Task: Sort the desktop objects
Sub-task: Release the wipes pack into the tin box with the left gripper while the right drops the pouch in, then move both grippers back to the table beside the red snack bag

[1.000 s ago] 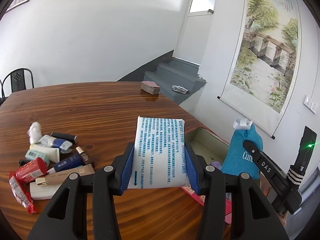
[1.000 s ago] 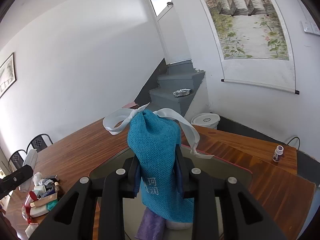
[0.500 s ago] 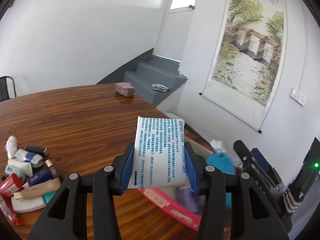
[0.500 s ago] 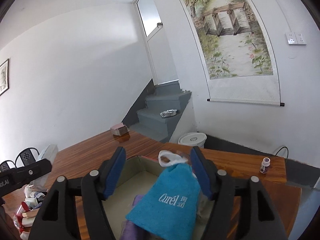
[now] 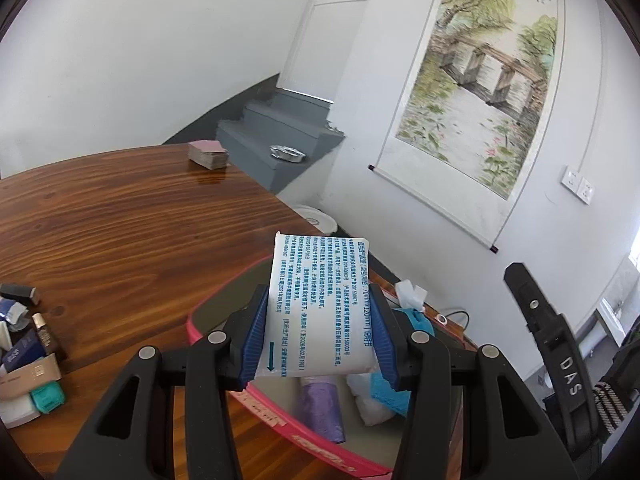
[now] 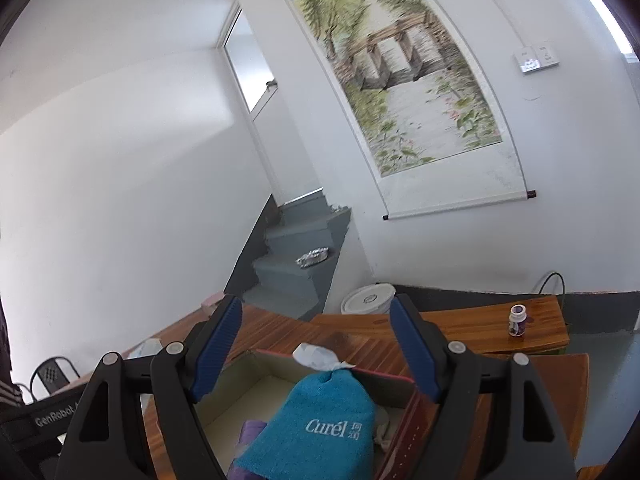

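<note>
Above the pink-rimmed box (image 5: pixel 256 402), the left gripper (image 5: pixel 319 340) clamps one white packet (image 5: pixel 320 308) printed with blue text, held upright between its blue pads, pointing forward over the wooden table (image 5: pixel 120 232). Inside the box lie one teal pouch (image 6: pixel 320 428) tied with a white ribbon and one purple roll (image 5: pixel 322 408). One cluster of small cosmetics (image 5: pixel 28 356) sits at the table's left edge. Over the pouch, the right gripper (image 6: pixel 316 344) hangs with jaws spread wide, holding nothing.

right gripper (image 6: pixel 316 348), jaws spread wide, hangs above the teal pouch (image 6: pixel 320 428) in the box (image 6: pixel 264 364).
</note>
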The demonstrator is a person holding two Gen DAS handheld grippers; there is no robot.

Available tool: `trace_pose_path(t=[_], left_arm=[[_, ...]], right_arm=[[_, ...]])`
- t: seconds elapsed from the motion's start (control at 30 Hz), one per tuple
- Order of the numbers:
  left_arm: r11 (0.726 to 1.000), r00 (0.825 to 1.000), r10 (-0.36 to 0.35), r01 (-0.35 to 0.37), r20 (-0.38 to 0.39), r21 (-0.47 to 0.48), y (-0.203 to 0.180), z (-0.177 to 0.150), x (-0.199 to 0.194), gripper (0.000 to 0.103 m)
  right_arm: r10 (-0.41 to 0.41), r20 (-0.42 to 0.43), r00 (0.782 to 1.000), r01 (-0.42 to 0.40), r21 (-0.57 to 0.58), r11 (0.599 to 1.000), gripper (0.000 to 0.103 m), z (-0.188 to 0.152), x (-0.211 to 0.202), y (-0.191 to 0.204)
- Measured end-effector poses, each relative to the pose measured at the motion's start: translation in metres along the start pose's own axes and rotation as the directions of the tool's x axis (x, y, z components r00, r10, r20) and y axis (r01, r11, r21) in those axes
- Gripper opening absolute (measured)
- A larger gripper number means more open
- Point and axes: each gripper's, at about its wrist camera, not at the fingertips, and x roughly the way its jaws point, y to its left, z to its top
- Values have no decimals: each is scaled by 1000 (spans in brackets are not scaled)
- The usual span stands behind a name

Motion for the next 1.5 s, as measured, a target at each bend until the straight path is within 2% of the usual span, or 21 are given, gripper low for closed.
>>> trace_pose_path(t=[0.1,0.13,0.17,0.2,0.47,0.7,0.83,0.93,1.13,1.33,1.43,1.5], left_arm=[[1000,999,-31,31,-23,5,-4,-1,6,53],[999,998,-41,41,-36,1,-4,-2,8,58],[999,998,-47,47,-46,-7,-4,-2,11,68],[999,998,-48,48,-48,-14,-4,-3,12,74],[999,998,-17,14,-54,-50,3,-3,8,75],[997,998,57,-58,-29,-58,16,-2,-9,75],[993,995,100,-101,-21,-67,27,-4,-21,76],[987,991,133,-134,-14,-84,37,-7,-32,83],[974,980,199,-197,8,-113,62,-15,-62,83],[947,961,277,-273,1,-168,101,-38,-93,83],[924,945,328,-322,-4,-205,128,-55,-113,83],[900,926,377,-368,-8,-232,148,-65,-128,83]], right_arm=[[-10,38,999,10,5,1000,80,2,-7,1],[-13,48,999,13,5,1000,81,2,-8,1],[-14,57,998,14,3,1000,81,2,-9,1],[-15,63,998,15,0,1000,82,2,-10,2],[-3,53,999,4,-23,1000,83,0,-7,5],[19,41,999,-16,-72,997,85,-5,-7,14],[49,28,998,-45,-127,991,90,-10,-7,25],[67,34,997,-60,-173,983,97,-15,-10,33],[95,37,995,-83,-251,964,98,-25,-14,48],[103,47,994,-82,-322,943,102,-34,-17,63],[112,67,991,-80,-365,928,102,-41,-22,71],[131,73,989,-92,-392,915,102,-45,-26,77]])
